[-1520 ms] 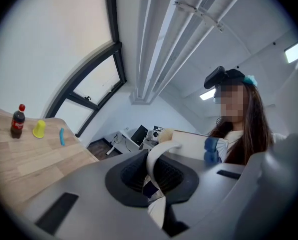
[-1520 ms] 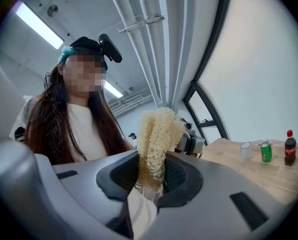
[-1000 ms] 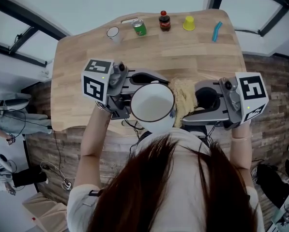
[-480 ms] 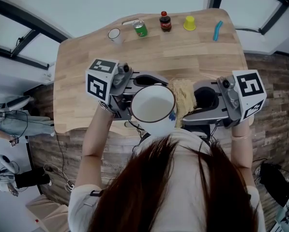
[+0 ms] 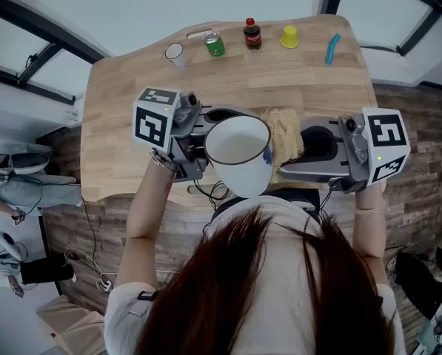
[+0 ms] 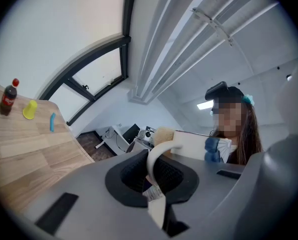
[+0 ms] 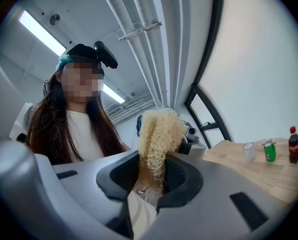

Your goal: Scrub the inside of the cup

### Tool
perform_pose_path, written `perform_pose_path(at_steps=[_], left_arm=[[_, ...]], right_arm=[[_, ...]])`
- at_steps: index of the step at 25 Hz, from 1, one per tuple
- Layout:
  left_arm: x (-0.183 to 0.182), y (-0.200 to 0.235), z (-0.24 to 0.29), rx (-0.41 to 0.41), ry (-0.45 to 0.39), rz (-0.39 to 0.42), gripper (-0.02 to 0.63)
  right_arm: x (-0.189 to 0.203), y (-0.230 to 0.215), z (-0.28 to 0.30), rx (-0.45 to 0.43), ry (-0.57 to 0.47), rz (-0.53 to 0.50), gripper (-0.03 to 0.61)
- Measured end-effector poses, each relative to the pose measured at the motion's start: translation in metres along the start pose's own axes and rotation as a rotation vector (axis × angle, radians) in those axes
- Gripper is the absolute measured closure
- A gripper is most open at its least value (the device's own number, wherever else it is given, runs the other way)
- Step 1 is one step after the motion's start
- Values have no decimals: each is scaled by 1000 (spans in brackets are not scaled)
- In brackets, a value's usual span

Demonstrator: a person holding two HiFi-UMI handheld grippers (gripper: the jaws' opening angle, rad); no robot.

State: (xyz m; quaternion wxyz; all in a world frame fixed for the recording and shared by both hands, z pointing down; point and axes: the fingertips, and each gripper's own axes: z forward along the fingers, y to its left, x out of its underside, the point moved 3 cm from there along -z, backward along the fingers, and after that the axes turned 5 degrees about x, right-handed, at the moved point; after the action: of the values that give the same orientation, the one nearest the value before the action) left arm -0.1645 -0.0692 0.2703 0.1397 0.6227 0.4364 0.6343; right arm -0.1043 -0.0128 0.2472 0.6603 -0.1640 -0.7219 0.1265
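Looks like the cup (image 5: 237, 156) has drifted a little farther out over the table (image 5: 132, 87) than a second ago, and both grippers have gone with it. So the left gripper (image 6: 156, 181) is clamped on the cup's handle, holding it in the air near the table's front edge, mouth up. Meanwhile the right gripper (image 7: 151, 181) is pinching a loofah scrubber (image 7: 158, 134), which sits just beside the rim on the right, outside the cup. Can't tell if they touch. Way at the back: green can (image 5: 214, 42), cola bottle (image 5: 252, 32).
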Motion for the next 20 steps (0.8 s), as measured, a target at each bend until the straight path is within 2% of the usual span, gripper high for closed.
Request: perform_pose_path(at_steps=[20], left_arm=[[-15,32,-15,-210,-38,-16,590]], right_arm=[[-2,-24,-15,207,21,-67,472]])
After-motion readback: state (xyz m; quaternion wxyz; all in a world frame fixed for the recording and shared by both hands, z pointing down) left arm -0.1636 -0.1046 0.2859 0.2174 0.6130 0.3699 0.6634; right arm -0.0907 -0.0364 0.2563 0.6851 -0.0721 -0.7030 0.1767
